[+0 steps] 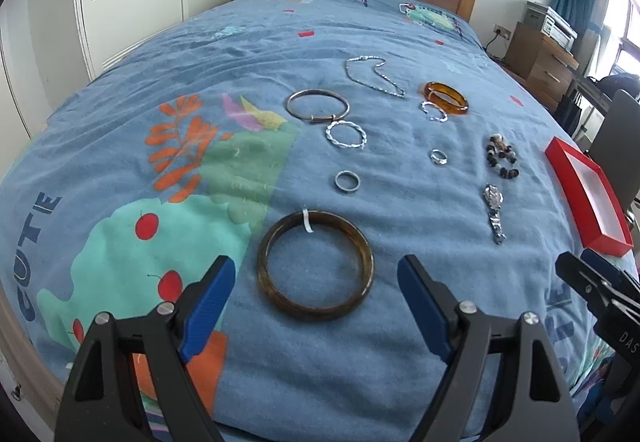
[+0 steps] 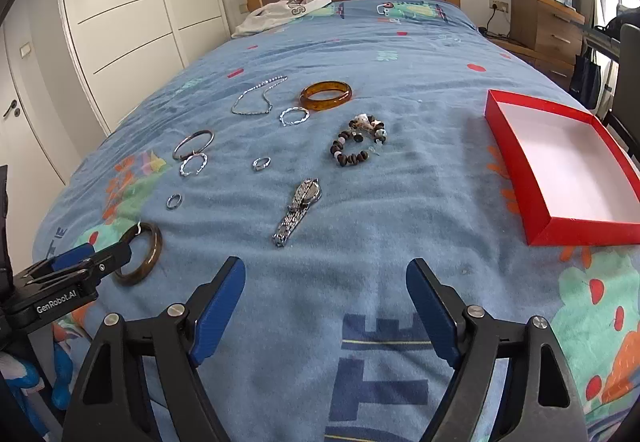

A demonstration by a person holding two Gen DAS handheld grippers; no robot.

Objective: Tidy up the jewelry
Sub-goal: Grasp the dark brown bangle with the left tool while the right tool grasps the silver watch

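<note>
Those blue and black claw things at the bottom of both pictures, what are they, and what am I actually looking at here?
They are handheld grippers: a person holds one in each hand, and each carries a wide-angle camera looking along its two fingers. One picture comes from the left gripper, the other from the right gripper. Both stand open and hold nothing.

Below them is a bed with a blue blanket strewn with jewelry. A dark brown bangle lies just ahead of the left gripper. Further out lie an amber bangle, a beaded bracelet, a silver watch, a chain necklace and several silver rings and bracelets. An empty red box waits on the right.
</note>
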